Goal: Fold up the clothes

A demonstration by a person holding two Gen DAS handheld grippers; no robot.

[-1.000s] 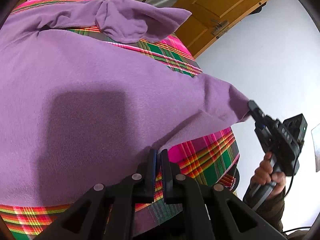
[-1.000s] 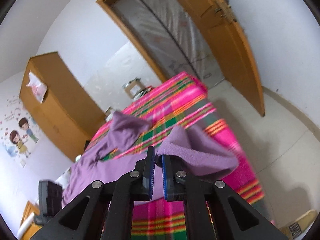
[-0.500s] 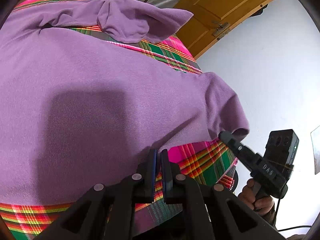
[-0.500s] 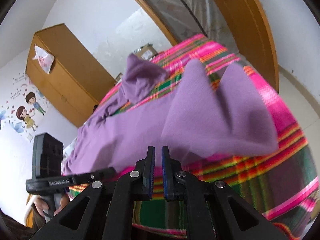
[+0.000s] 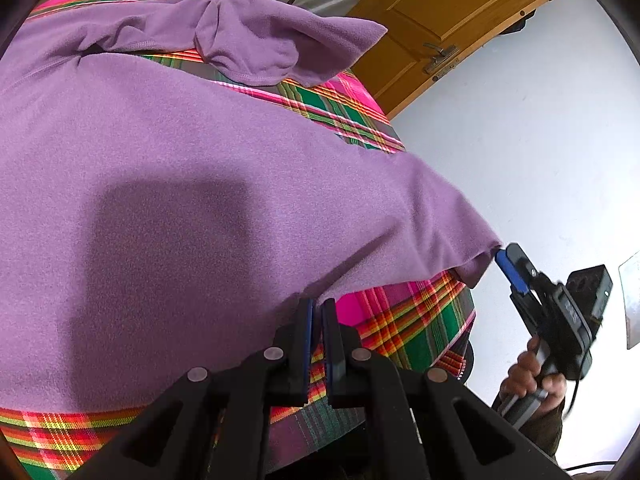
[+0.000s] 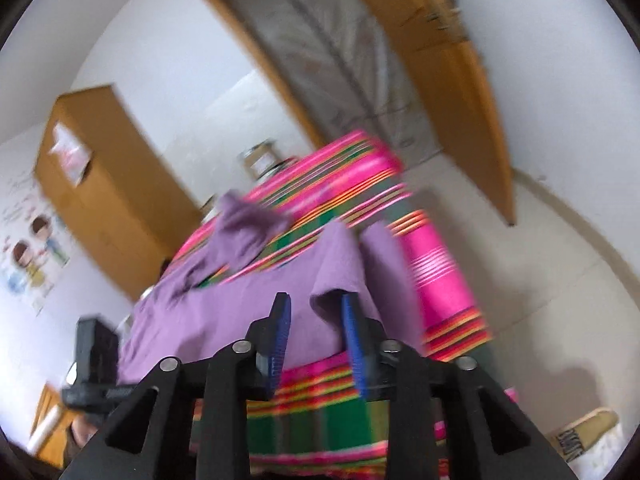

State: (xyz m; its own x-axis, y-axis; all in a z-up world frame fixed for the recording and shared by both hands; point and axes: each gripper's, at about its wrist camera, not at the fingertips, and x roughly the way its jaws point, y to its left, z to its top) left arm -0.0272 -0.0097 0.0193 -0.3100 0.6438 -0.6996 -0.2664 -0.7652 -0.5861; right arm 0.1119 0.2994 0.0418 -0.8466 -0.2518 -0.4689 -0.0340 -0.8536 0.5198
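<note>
Left wrist view: purple garment (image 5: 192, 184) spread flat across plaid-covered bed (image 5: 416, 320), one sleeve bunched toward far edge. Left gripper (image 5: 316, 320) clamped on near hem. Right gripper (image 6: 316, 320) just opened, fabric corner loose between jaws. Folding barely begun.

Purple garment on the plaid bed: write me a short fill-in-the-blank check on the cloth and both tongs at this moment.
1. The purple garment is spread over a bedcover with a ____ pattern.
2. The left tongs are ____ on the garment's near edge.
3. The jaws of the right tongs stand ____, with the garment's corner hanging between them.
4. Behind the bed stands a wooden ____ with a metal handle.

Missing words: plaid; shut; open; door
</note>
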